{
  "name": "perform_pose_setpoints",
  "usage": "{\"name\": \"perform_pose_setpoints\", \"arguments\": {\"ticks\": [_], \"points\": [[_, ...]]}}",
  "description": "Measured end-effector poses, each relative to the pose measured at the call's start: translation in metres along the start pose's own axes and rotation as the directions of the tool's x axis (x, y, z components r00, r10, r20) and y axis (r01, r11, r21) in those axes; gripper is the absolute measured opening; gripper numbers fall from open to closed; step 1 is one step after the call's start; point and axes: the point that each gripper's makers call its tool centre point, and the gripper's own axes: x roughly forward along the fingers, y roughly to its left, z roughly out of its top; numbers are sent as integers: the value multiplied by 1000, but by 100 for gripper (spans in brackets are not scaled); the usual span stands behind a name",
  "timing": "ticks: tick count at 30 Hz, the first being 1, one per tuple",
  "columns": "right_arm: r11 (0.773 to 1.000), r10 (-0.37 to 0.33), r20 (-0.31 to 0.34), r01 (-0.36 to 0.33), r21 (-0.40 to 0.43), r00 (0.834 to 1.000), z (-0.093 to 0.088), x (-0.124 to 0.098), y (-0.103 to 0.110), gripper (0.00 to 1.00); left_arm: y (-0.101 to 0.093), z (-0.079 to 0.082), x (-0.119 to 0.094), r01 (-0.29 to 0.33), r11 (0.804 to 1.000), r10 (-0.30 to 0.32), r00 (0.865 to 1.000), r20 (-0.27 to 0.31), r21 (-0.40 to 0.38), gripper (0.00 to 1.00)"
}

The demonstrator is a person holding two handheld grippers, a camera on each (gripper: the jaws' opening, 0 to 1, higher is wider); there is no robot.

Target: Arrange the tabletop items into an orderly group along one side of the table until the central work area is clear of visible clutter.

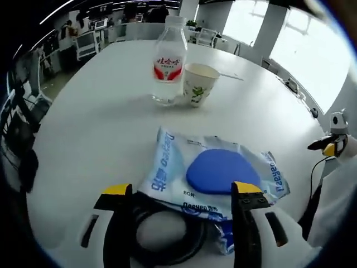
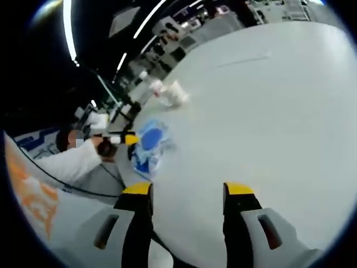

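Progress, judged: partial. Water bottle (image 1: 168,61) and paper cup (image 1: 198,82) stand touching, well up the table (image 1: 83,139). The wet-wipes pack (image 1: 215,173) lies just ahead of your left gripper (image 1: 184,195), whose jaws stand apart, holding nothing. A black cable coil (image 1: 167,240) sits between them. Your right gripper (image 2: 187,190) is likewise spread and empty over bare tabletop. Pack and cable look ungrouped. Hard to read: the right gripper view blurs the bottle and cup; the coil's near side is cut off.
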Motion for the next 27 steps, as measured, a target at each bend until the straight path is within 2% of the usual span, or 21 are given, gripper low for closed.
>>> {"name": "perform_pose_setpoints", "arguments": {"ticks": [3,9,15,19,21,25,27], "points": [[999,43,-43,-44,-23,998,-3,13,14,45,2,1,0,9,1000,-9,1000,5,-29,70],[995,98,-67,-99,-10,993,5,33,35,44,5,1,1,8,999,-7,1000,7,-54,65],[981,163,-72,-154,118,984,12,61,60,42,7,5,3,7,997,-5,1000,25,-71,59],[969,201,-104,-182,167,974,11,85,77,41,9,4,4,-1,998,3,999,32,-61,59],[965,207,-124,-182,186,970,10,95,83,40,11,1,5,-5,999,6,1000,20,-53,56],[962,207,-176,-168,213,962,3,112,90,39,13,2,4,-1,998,4,999,37,-61,54],[958,207,-182,-162,235,961,3,118,91,39,16,3,3,6,997,-2,999,50,-79,51]]}}
